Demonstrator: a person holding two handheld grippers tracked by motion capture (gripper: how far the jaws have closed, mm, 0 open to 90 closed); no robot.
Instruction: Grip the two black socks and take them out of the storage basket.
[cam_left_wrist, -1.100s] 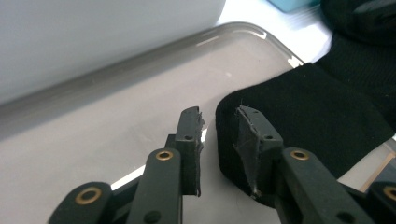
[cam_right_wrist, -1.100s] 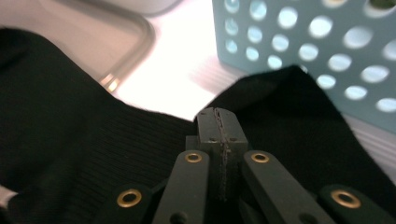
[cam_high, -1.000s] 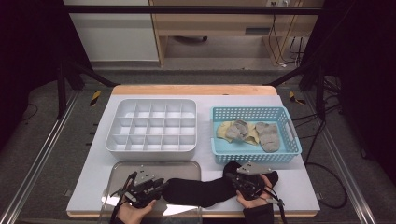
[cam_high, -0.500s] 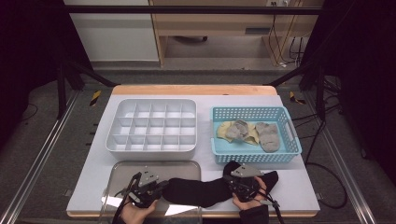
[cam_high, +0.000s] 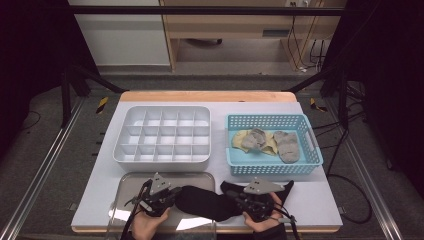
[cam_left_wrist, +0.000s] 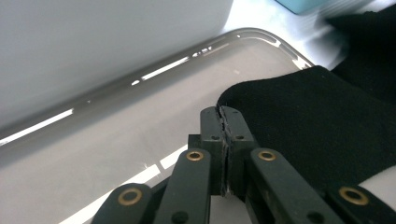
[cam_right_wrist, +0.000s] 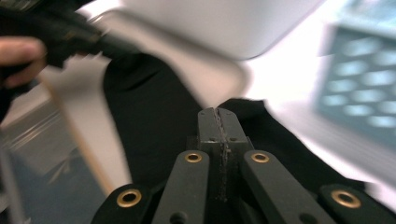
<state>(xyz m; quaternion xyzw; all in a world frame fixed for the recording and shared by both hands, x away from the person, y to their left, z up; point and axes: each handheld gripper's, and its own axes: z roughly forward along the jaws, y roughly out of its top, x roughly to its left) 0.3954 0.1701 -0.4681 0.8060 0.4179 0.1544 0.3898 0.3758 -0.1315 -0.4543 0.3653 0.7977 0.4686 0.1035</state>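
At lower centre of the high view, my left gripper (cam_high: 172, 196) has just clamped shut on the black sock (cam_high: 207, 201); my right gripper (cam_high: 239, 199) pinches its other end, so I can stretch it over the tray (cam_high: 131, 182)

White-topped table (cam_high: 310, 200) bearing: white divided organiser (cam_high: 164, 134); blue basket (cam_high: 272, 145) just right of it; metal tray (cam_high: 131, 187) and black sock (cam_high: 207, 202) before it.
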